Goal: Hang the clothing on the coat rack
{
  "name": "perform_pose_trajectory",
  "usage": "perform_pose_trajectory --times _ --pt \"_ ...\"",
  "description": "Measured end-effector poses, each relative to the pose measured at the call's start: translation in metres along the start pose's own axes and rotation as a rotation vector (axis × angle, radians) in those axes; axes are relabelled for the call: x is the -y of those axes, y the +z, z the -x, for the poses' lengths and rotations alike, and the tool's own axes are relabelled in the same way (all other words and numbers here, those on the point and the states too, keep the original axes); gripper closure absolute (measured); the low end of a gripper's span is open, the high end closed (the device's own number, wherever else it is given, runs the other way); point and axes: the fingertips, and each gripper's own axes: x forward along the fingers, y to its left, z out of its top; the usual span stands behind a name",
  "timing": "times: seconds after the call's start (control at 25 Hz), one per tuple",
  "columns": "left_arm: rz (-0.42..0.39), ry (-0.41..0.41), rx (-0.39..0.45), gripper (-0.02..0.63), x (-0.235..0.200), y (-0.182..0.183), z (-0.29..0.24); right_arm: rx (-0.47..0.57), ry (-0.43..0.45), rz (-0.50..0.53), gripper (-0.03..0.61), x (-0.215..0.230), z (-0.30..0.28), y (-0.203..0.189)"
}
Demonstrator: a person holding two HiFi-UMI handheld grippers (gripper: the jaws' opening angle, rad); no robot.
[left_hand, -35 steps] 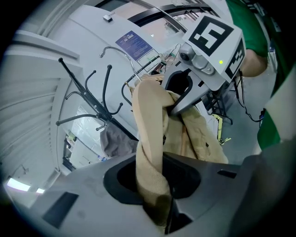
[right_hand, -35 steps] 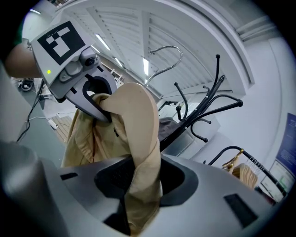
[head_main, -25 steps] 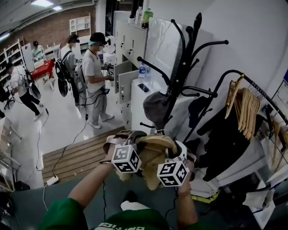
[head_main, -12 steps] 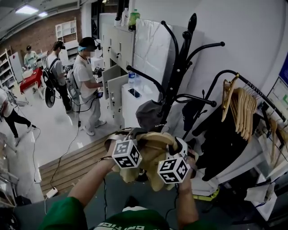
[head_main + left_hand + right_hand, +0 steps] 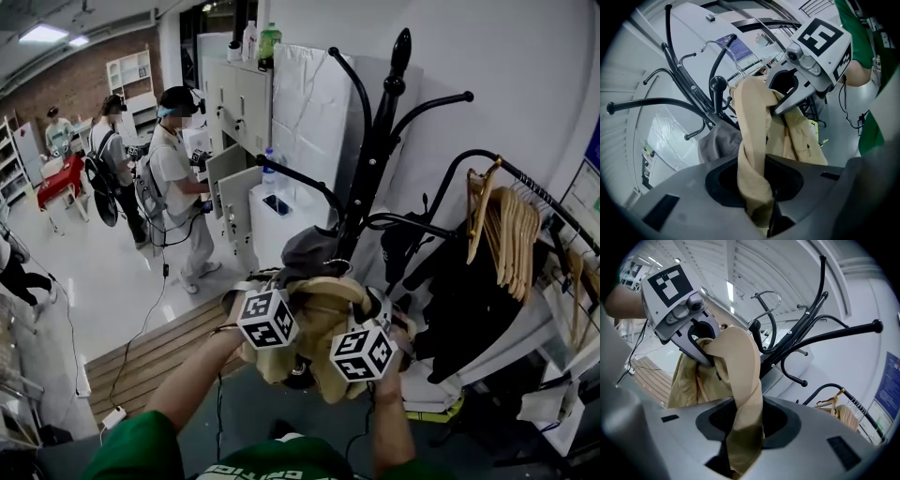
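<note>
Aloft, garment (image 5: pixel 317 323) in 2 hand-held grippers (image 5: pixel 761 206) (image 5: pixel 740 446)

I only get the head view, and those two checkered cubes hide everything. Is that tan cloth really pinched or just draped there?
Observer: Pinched. In the left gripper view the tan garment runs as a twisted rope into the left gripper's jaws, closed on it.
Operator: And the other tool?
Observer: The right gripper view shows the right gripper clamped on another twisted fold.
Operator: Is it on a hook yet?
Observer: Not that I see: the cloth stretches from one gripper to the other, and the coat rack's knobbed arm stands beside it, not under it.
</note>
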Motion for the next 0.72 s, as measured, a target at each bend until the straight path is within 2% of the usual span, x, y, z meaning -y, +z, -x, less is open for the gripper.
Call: perform_pose_trajectory --times 0.72 --pt "-0.007 -0.067 -0.004 0.523 -0.024 -0.024 -0.051 -0.057 0.014 -0.023 0.437 0.003 -0.054 -0.010"
